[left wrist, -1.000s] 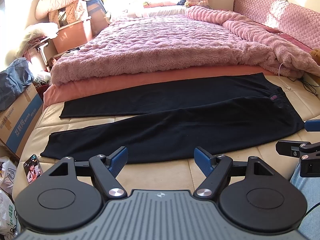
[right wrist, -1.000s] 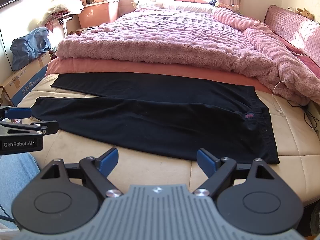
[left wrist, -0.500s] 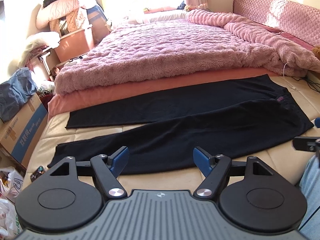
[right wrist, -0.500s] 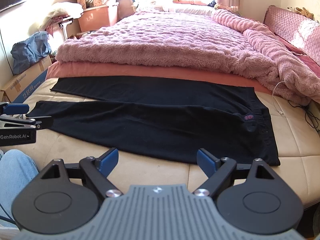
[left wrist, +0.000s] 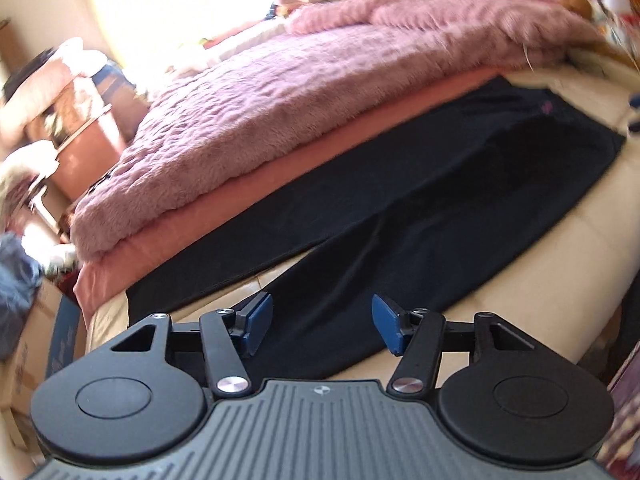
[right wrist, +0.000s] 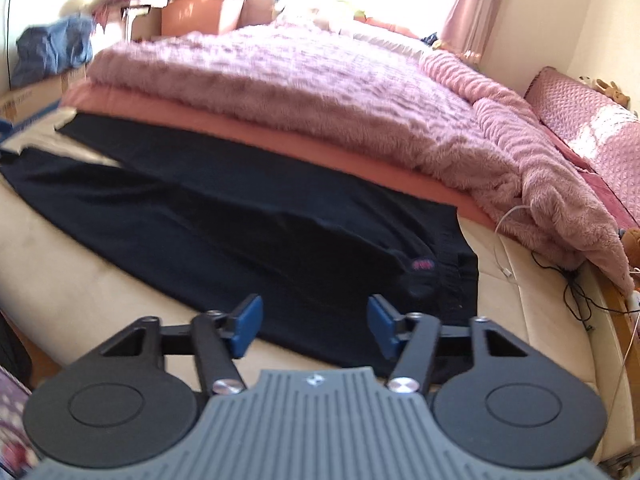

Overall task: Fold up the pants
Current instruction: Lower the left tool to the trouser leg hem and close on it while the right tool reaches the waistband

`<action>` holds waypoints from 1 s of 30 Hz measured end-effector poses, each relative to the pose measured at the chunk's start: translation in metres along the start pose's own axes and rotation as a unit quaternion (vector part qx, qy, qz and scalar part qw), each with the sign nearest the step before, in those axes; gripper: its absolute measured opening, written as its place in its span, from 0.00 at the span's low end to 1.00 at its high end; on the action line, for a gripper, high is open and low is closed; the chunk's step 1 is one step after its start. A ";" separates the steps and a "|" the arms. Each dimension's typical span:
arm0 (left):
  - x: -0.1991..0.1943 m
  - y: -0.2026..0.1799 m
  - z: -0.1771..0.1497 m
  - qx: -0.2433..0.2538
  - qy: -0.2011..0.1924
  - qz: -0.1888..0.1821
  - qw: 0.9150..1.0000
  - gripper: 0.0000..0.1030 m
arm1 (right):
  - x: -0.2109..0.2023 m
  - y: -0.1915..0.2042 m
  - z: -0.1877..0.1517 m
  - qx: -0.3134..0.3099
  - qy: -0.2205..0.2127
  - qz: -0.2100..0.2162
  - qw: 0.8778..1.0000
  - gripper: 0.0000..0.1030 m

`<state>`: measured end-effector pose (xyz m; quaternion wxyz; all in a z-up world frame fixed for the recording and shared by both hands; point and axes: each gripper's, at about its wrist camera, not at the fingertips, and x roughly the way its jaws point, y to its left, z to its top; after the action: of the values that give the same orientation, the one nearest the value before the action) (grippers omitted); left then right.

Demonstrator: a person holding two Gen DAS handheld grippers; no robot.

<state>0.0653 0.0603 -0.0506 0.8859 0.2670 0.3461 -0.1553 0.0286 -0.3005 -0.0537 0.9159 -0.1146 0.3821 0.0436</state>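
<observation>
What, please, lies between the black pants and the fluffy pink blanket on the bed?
A strip of salmon-pink sheet separates the black pants from the fluffy pink blanket; both wrist views show it.

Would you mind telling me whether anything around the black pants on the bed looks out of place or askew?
Nothing looks damaged or spilled. The black pants lie flat on the cream mattress, legs splayed apart rather than stacked. The one stray item is a white cable trailing from under the pink blanket beside the waistband.

Bed: a cream mattress [right wrist: 100,288] is covered by a fluffy pink blanket [right wrist: 304,92].
Headboard: pink quilted padding [right wrist: 576,120] is seen at right.
Window: bright daylight is admitted beside a pink curtain [right wrist: 476,4].
Corner: a cardboard box [left wrist: 24,344] is stacked with clutter.
</observation>
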 end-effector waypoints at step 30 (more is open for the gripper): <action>0.124 -0.028 -0.118 0.422 0.115 0.113 0.892 0.26 | 0.125 -0.056 -0.060 -0.266 0.127 -0.011 0.956 0.46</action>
<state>0.0779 0.0946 -0.2198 0.6551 0.6695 0.3147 -0.1536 0.0843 -0.3706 -0.1732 0.7965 -0.3626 0.4690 0.1190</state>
